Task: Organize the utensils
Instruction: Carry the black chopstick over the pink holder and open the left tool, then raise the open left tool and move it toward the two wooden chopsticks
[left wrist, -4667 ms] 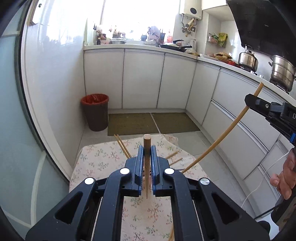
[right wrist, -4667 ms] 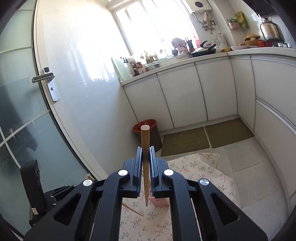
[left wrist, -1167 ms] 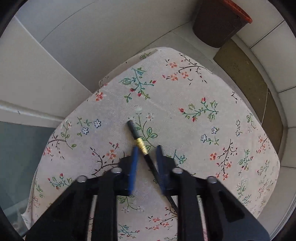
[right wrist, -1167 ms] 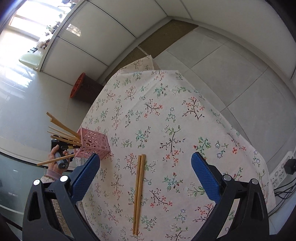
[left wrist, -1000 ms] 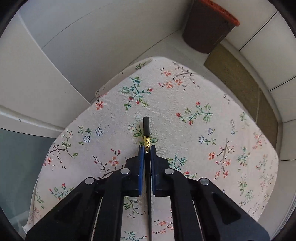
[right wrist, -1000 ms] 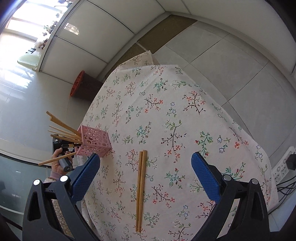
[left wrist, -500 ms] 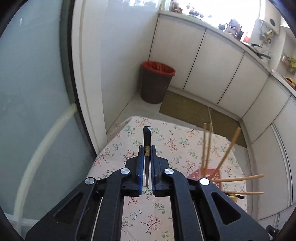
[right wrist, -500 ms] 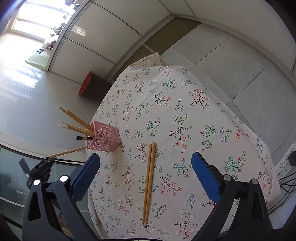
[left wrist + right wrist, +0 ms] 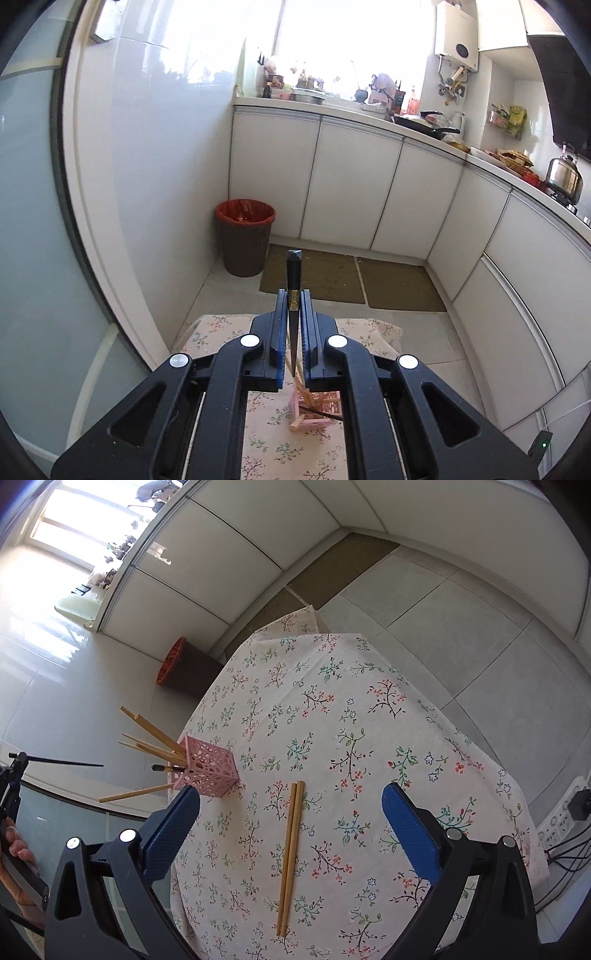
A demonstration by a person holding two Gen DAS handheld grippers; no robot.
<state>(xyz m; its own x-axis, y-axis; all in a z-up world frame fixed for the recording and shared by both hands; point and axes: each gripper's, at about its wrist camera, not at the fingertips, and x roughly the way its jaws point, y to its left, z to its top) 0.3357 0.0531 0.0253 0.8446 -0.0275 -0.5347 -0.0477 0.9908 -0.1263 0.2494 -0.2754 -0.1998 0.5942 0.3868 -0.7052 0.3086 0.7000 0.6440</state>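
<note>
My left gripper [image 9: 293,295] is shut on a black chopstick [image 9: 294,273] with a gold band, held up high above the table. Below it, between the gripper's arms, the pink lattice holder [image 9: 314,406] shows with wooden chopsticks in it. In the right wrist view the same black chopstick [image 9: 62,762] hangs in the air at the far left, beside the pink holder [image 9: 208,768], which holds several wooden chopsticks and one black one. My right gripper [image 9: 291,812] stands open above a pair of wooden chopsticks [image 9: 290,856] lying side by side on the floral tablecloth [image 9: 369,720].
A brown bin with a red liner [image 9: 245,242] stands on the floor beyond the table. White cabinets [image 9: 351,184] line the far wall and right side. A power strip with cables [image 9: 565,816] lies off the table's right edge. A hand [image 9: 14,853] shows at the lower left.
My left gripper closed on the black chopstick lying on the cloth, then lifted it high and tilted up toward the room. The right gripper stayed open over the wooden pair.
</note>
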